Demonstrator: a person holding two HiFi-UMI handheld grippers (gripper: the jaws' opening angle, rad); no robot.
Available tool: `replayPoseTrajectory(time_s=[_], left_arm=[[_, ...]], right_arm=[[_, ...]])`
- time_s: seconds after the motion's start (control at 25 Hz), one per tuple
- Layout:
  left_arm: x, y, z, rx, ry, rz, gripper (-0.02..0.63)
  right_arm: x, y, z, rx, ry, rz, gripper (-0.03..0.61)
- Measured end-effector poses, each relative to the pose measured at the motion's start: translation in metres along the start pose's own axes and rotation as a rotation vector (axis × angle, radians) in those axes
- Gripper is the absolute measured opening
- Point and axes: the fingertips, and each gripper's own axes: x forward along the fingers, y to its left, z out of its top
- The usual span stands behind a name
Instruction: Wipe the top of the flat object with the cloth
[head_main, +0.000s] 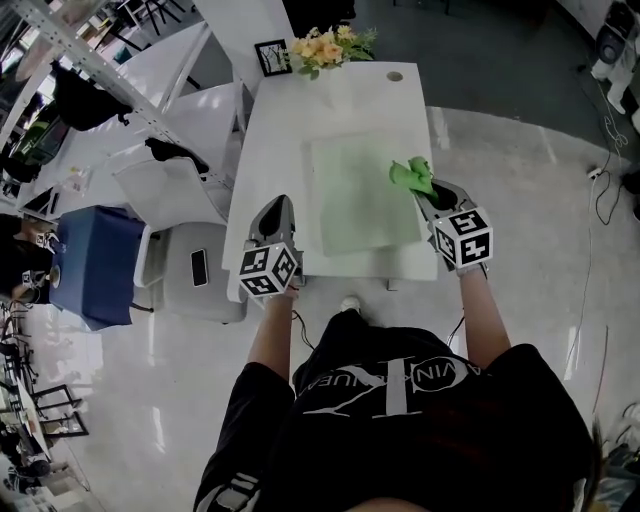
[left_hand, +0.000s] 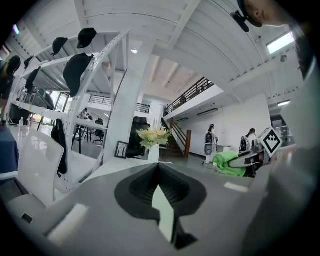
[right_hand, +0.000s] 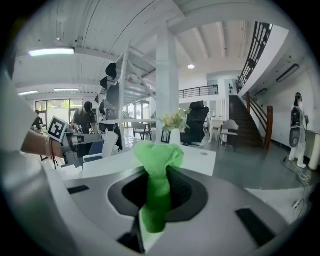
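- Left gripper: jaws pressed together with nothing in them. It hangs just left of the mat, over the table's left strip. Park it clear of the wipe path, or use it to pin the mat's near-left corner if the mat creeps.
- Mat: this is the flat object, pale green, lying flat on the table's near half. Its near edge sits close to the table's near edge. It reads slightly longer near-to-far, so I judge the long axis to run from you toward the flowers. The far end leans a touch left in the head view.
- Cloth: bright green and bunched, over the mat's right edge near the far corner. I can't tell whether it touches the mat. The loose end points forward out of the jaws, away from you.
- Right gripper: clamped on the cloth's tail, and the grip looks solid in its own view.
- Step in hand, as I read it: get the cloth down for the first pass.
  - Tip the right gripper down until the bunch flattens on the mat, with the jaw tips off the surface.
  - Stroke along the long axis in overlapping lanes, working right to left.
  - Use light pressure, since a thin mat probably slides on a smooth tabletop.
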Motion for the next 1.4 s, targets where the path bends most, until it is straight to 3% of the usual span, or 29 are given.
replayPoseTrajectory(time_s=[0.72,1.4], left_arm=[[0.009,0.010,0.063,0.038,-0.123,0.013,0.011],[0.003,0.016,0.056,0.026,-0.113,0.033,0.011]], right_arm=[[0.011,-0.008,0.057,-0.004,-0.140,0.008,0.058],[0.015,-0.009,0.058,-0.005,-0.144,0.005,0.058]])
